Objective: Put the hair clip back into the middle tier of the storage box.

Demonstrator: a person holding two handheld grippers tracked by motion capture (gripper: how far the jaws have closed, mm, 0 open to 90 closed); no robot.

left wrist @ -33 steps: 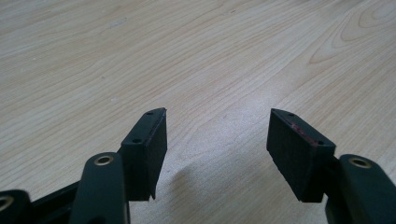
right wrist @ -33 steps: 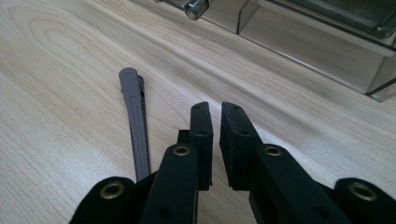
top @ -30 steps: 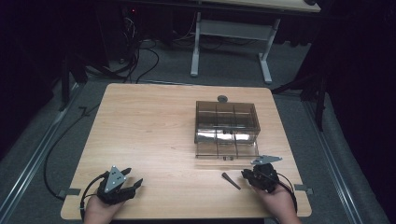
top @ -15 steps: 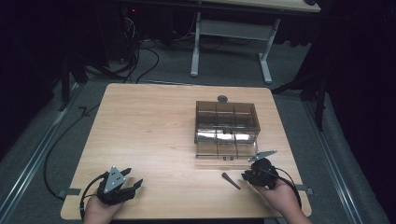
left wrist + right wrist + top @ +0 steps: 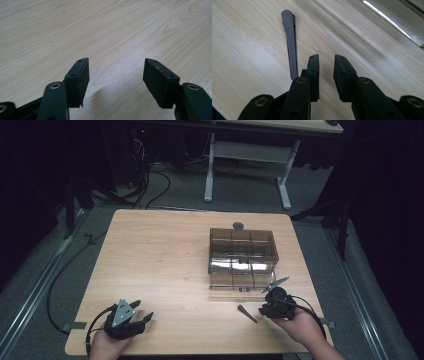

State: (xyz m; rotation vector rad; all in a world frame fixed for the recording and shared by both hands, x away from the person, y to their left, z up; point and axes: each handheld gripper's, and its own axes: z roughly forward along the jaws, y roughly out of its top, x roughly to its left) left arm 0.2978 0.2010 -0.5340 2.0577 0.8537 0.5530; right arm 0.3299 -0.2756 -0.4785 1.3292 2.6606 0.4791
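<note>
A light wooden table (image 5: 165, 265) stands on grey carpet (image 5: 60, 270) in a dark room. Beyond it is a second table (image 5: 250, 150) with white legs. Black cables (image 5: 150, 185) lie tangled on the floor at the far left. A metal rail (image 5: 35, 290) runs along the left side.

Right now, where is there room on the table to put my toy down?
The big bare patch lies between the left gripper and the clear box. It is crowded by the right gripper, near the grey peg.
</note>
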